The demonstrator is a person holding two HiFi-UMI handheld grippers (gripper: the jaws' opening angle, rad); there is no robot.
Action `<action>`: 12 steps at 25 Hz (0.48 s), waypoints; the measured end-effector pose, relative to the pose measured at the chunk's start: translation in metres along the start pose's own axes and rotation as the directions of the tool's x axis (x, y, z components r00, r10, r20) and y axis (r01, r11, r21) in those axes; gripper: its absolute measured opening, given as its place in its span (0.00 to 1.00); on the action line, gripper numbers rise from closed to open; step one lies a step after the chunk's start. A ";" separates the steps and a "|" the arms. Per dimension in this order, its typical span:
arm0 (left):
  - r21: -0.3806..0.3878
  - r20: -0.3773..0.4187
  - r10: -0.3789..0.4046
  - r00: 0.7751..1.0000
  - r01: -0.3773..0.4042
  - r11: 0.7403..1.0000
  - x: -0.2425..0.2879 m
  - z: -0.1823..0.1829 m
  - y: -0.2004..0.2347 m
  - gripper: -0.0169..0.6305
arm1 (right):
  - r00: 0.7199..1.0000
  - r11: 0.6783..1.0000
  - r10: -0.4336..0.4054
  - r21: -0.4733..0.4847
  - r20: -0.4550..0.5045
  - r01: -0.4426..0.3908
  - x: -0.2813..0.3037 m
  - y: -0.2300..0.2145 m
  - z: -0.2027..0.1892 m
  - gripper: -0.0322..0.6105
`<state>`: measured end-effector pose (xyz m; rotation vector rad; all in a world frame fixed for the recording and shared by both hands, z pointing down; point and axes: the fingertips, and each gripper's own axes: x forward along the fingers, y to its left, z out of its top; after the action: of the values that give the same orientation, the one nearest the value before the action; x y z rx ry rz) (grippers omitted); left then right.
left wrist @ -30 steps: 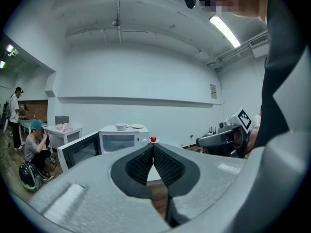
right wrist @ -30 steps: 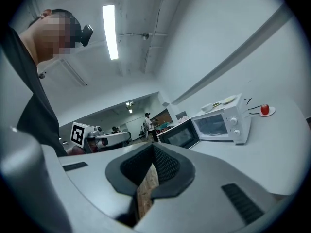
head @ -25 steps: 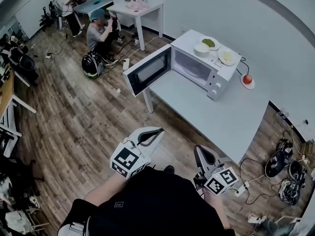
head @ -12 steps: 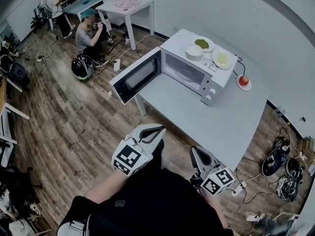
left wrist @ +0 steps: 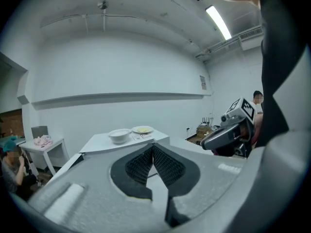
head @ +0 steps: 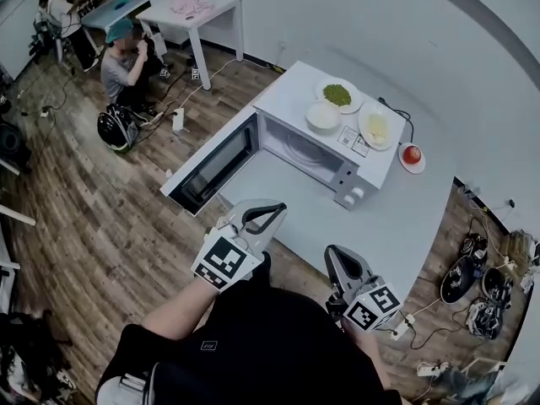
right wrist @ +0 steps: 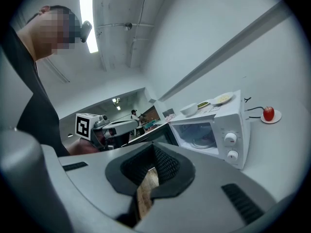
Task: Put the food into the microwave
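A white microwave stands on the white table with its door swung wide open and its cavity empty. On top sit a plate of green food, a white bowl and a plate of yellow food. A red apple on a saucer rests beside the microwave. My left gripper hovers shut and empty near the table's front edge, below the open door. My right gripper is also shut and empty, off the table's front corner. The right gripper view shows the microwave and apple ahead.
A person sits on the wood floor at the far left, next to a black bag. A small white table stands behind. Cables and dark gear lie on the floor at the right of the table.
The person holding the grippers has walked toward the table, so the microwave and its open door are nearer. Both grippers moved forward with them, still shut.
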<state>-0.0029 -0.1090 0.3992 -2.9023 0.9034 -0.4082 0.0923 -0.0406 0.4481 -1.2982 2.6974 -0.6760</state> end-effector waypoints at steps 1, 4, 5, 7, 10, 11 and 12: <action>0.010 0.002 -0.010 1.000 0.010 1.000 0.008 0.003 0.011 0.04 | 1.000 1.000 -0.006 0.000 -0.002 0.006 0.009 -0.005 0.005 0.07; 0.030 0.002 -0.039 0.999 0.039 0.999 0.032 0.008 0.042 0.04 | 0.999 0.999 -0.037 0.002 -0.003 0.037 0.032 -0.020 0.017 0.07; 0.033 0.000 -0.050 0.999 0.050 0.998 0.040 0.008 0.051 0.04 | 0.999 0.999 -0.051 0.004 -0.004 0.051 0.039 -0.026 0.021 0.07; 0.036 -0.004 -0.073 0.997 0.073 0.997 0.054 0.009 0.065 0.04 | 0.997 0.997 -0.078 0.013 -0.007 0.078 0.050 -0.036 0.027 0.07; 0.063 -0.011 -0.094 0.996 0.094 0.994 0.076 0.008 0.082 0.04 | 0.996 0.996 -0.090 0.015 -0.002 0.090 0.068 -0.051 0.038 0.07; 0.077 -0.014 -0.095 0.995 0.095 0.992 0.085 0.008 0.087 0.04 | 0.996 0.996 -0.090 0.013 -0.003 0.090 0.074 -0.057 0.041 0.07; 0.094 -0.019 -0.090 0.996 0.092 0.991 0.094 0.009 0.091 0.04 | 0.996 0.996 -0.086 0.012 -0.006 0.086 0.079 -0.061 0.044 0.07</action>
<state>0.0236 -0.2373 0.3989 -2.8644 0.7337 -0.4664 0.0972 -0.1498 0.4438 -1.4186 2.6504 -0.7049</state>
